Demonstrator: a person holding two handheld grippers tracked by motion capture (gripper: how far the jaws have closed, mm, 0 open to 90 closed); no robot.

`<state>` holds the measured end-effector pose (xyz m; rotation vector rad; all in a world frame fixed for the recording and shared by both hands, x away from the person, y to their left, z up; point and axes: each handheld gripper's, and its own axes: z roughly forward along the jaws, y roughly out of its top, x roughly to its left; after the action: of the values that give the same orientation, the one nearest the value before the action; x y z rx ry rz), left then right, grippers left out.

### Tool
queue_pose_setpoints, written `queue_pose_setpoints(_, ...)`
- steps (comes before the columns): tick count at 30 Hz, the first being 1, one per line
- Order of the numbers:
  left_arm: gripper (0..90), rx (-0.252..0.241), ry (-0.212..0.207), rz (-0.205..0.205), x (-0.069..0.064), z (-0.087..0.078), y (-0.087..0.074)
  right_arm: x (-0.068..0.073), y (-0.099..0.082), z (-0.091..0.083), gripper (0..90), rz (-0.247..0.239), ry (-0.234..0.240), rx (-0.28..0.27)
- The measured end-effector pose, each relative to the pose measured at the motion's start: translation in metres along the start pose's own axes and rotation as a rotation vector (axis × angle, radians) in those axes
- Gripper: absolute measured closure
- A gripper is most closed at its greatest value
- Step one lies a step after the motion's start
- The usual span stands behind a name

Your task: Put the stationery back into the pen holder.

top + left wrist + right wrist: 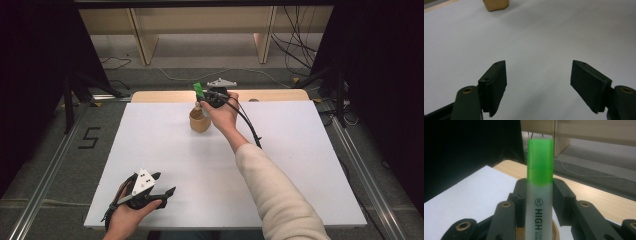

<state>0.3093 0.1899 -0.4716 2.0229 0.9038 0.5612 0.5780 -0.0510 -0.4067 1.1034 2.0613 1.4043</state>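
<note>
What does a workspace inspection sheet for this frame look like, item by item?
Surface: white board on a wooden table.
Job's things: wooden cup at the far middle; green-capped highlighter above it, cap up.
Clutter: nothing seen.
Grippers: right gripper, jaws closed on the highlighter; left gripper at the near left, jaws apart and empty.
Cables: right gripper cable crosses the board; loose cables on the floor behind.
Surroundings: wooden shelving, aluminium rails, floor marking "5".

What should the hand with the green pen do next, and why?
Probably lower it slowly into the cup. The right gripper is shut on the highlighter, holding it upright right over the cup, so a short move down should set it inside.
</note>
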Motion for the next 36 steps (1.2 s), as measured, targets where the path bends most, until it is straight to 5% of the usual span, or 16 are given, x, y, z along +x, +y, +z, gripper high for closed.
queue_pose_setpoints(36, 29.2, -0.003, -0.002, 0.004, 0.0, -0.001, 0.0, 0.009, -0.003, 0.013, 66.6, -0.017, 0.024, -0.011)
